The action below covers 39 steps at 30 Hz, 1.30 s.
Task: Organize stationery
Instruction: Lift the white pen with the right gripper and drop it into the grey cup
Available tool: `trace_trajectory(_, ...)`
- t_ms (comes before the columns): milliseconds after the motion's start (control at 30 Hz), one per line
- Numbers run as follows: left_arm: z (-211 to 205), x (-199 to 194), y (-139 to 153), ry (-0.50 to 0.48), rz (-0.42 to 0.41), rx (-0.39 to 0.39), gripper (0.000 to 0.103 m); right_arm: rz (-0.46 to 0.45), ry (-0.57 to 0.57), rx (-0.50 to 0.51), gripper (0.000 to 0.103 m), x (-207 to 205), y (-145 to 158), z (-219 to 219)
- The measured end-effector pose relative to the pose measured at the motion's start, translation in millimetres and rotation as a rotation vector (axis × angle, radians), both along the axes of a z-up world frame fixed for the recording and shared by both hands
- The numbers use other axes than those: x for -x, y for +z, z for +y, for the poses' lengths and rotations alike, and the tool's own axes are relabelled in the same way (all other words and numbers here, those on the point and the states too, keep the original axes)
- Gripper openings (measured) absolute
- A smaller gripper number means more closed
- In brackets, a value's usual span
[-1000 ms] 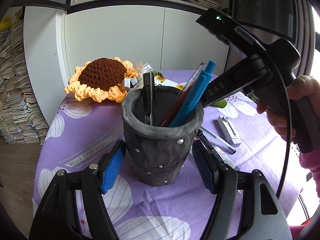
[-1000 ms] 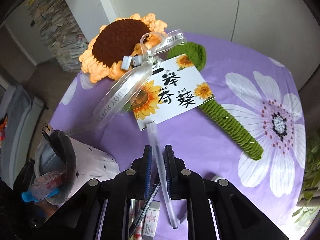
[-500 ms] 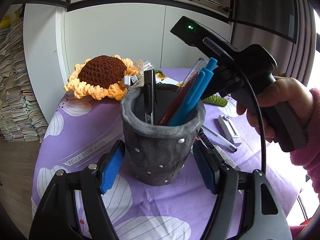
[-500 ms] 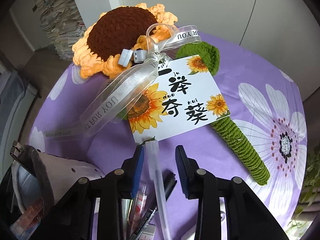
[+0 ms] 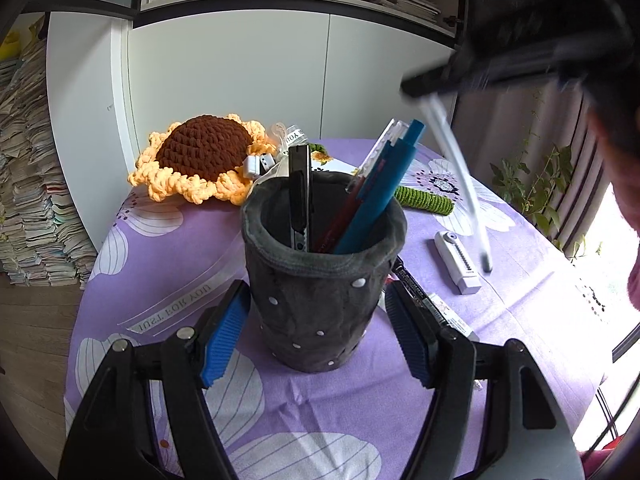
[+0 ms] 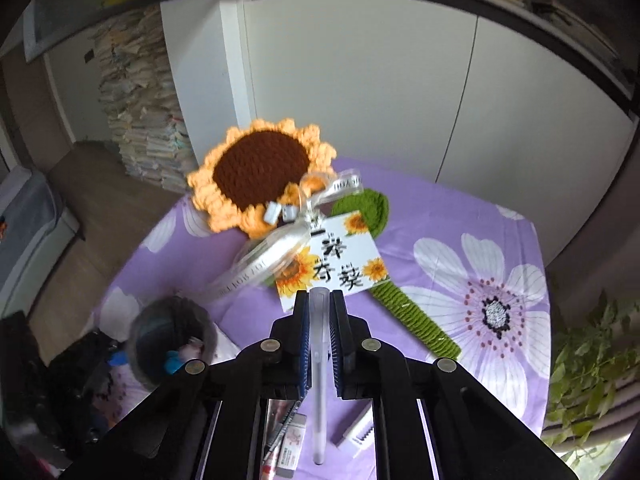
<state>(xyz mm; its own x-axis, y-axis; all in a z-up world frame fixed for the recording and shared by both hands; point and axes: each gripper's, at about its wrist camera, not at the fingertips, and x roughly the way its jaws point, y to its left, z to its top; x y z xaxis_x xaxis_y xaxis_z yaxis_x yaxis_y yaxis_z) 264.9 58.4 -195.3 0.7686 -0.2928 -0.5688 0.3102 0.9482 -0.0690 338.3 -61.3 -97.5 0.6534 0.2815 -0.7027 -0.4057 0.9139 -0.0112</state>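
A dark grey felt pen cup (image 5: pixel 320 276) with white dots stands on the purple table, holding blue pens, a red pen and a black utility knife. My left gripper (image 5: pixel 316 332) is open, one pad on each side of the cup, apart from it. My right gripper (image 6: pixel 320 316) is shut on a clear white pen (image 6: pixel 319 380); in the left wrist view it hangs in the air (image 5: pixel 460 184), tip down, to the right of the cup. The cup also shows in the right wrist view (image 6: pixel 168 340), below and to the left.
A crocheted sunflower (image 5: pixel 200 160) with a green stem, ribbon and card (image 6: pixel 332 264) lies at the back. A white utility knife (image 5: pixel 456 264), a black marker (image 5: pixel 416 288) and an eraser (image 6: pixel 292 448) lie to the right of the cup. White cabinets stand behind the table.
My right gripper opened, then shut on the clear pen and lifted it off the table to high above, right of the cup. The left gripper has stayed around the cup.
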Motion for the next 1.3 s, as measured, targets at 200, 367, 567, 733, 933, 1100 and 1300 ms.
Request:
trace_trajectory(200, 0.3, 1.7, 1.3, 0.003, -0.009, 0.000, 0.069, -0.213, 0.025, -0.177, 0.011, 31.6, 57.6, 8.4)
trace_trajectory(367, 0.9, 0.9, 1.6, 0.003, -0.009, 0.003, 0.069, -0.319, 0.054, -0.351, 0.011, 43.6, 75.1, 14.5)
trace_trajectory(567, 1.6, -0.2, 1.3, 0.002, -0.007, 0.004, 0.069, -0.354, 0.094, -0.398, 0.011, 49.2, 59.4, 34.1)
trace_trajectory(733, 1.4, 0.3, 1.3, 0.004, -0.007, 0.004, 0.068, -0.359, 0.103, -0.332, 0.011, 50.5, 35.4, 47.4)
trace_trajectory(933, 1.8, -0.1, 1.2, 0.001, -0.008, 0.005, 0.065, -0.337, 0.089, -0.307, 0.011, 59.5, 23.0, 31.6)
trace_trajectory(1100, 1.9, 0.3, 1.0, 0.000, -0.011, 0.007, 0.065, -0.278, 0.094, -0.280, 0.011, 61.7, 12.1, 27.1)
trace_trajectory(1300, 2.1, 0.0, 0.8, 0.001, -0.009, 0.008, 0.065, -0.209, 0.099, -0.262, 0.011, 64.8, -1.5, 23.2)
